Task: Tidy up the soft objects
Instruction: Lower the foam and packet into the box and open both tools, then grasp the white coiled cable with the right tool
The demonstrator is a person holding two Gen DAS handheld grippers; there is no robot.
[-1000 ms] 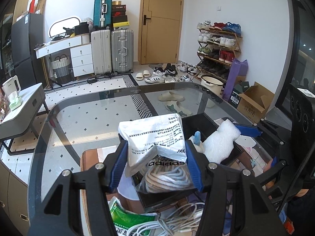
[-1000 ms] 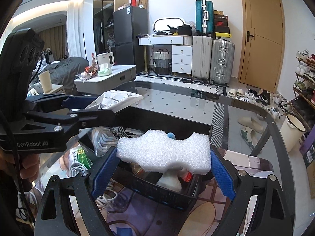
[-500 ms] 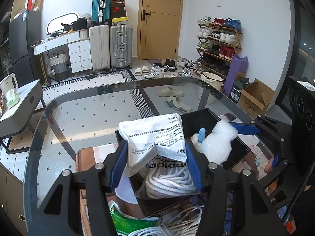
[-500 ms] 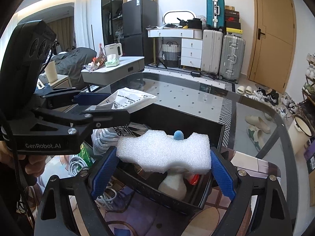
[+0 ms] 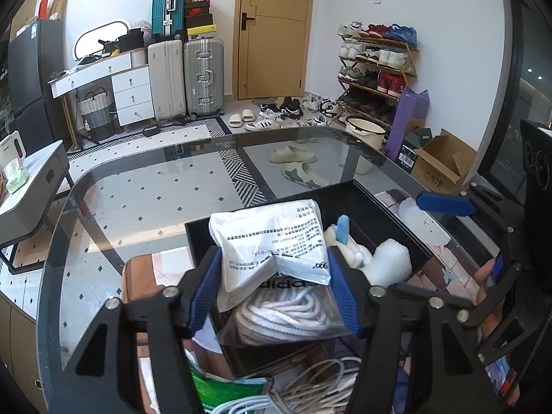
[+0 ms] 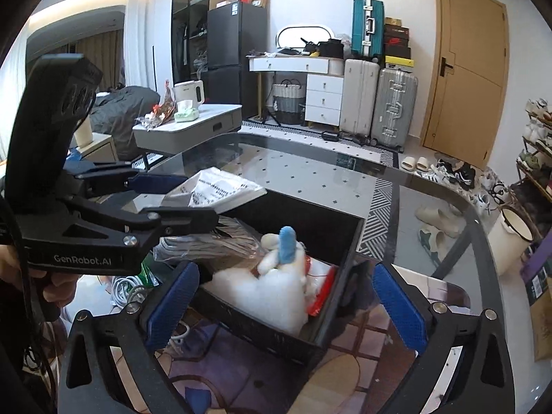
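My left gripper [image 5: 274, 293] is shut on a clear plastic bag of white rope [image 5: 276, 269] with a printed white label, held over the near left edge of the black storage bin [image 5: 376, 210]. The bag also shows in the right wrist view [image 6: 214, 214]. My right gripper [image 6: 283, 296] is open and empty just above the bin [image 6: 327, 227]. A white foam piece [image 6: 272, 293] lies inside the bin beside a white plush toy with a blue part [image 6: 286, 245]. The foam also shows in the left wrist view [image 5: 390, 262].
The bin stands on a glass table [image 5: 155, 203] over a patterned mat [image 6: 345, 379]. White cables [image 5: 303, 390] and a green packet [image 5: 224, 393] lie on the table below my left gripper. Floor, suitcases and a shoe rack lie beyond.
My right gripper has opened and let go of the foam piece, which has dropped into the bin. My left gripper still holds the rope bag, shifted slightly toward the bin.
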